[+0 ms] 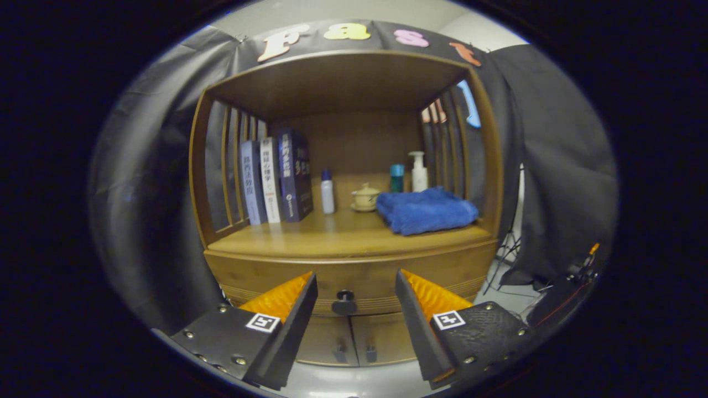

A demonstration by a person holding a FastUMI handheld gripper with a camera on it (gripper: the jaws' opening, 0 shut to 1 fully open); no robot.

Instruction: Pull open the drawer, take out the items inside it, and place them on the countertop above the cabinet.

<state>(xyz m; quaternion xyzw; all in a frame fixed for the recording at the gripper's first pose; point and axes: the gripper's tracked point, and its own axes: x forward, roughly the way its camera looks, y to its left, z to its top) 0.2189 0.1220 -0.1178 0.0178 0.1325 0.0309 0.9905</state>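
jaws [357,309]: released, the two fingers spread wide with nothing between them but air; they grasp nothing.
knob [344,303]: the drawer's dark round pull, seen in the gap between the fingers, a touch toward the left finger and beyond the tips; apart from both fingers, not touched.
key relation: the knob lies at 12 o'clock from the jaws, almost on their centre line; my judgement is that a straight push forward with a slight shift to the left would put it between the fingers.
drawer [354,276]: shut, its wide front running 9 to 3 o'clock across the cabinet, so the long axis is crosswise to the fingers; the contents are hidden.
doors [354,340]: two small cabinet doors under the drawer, at 6 o'clock from the knob, each with a small handle.
surface [332,235]: the wooden top just above the drawer, at 12 o'clock from the knob; its front strip is bare.
on the surface: books [276,177] at 10 o'clock, a small bottle [327,192], a lidded cup [365,196], a blue towel [426,210] at 1 o'clock, a pump bottle [418,171] behind it.
stage: judged as the approach, drawer not yet opened.
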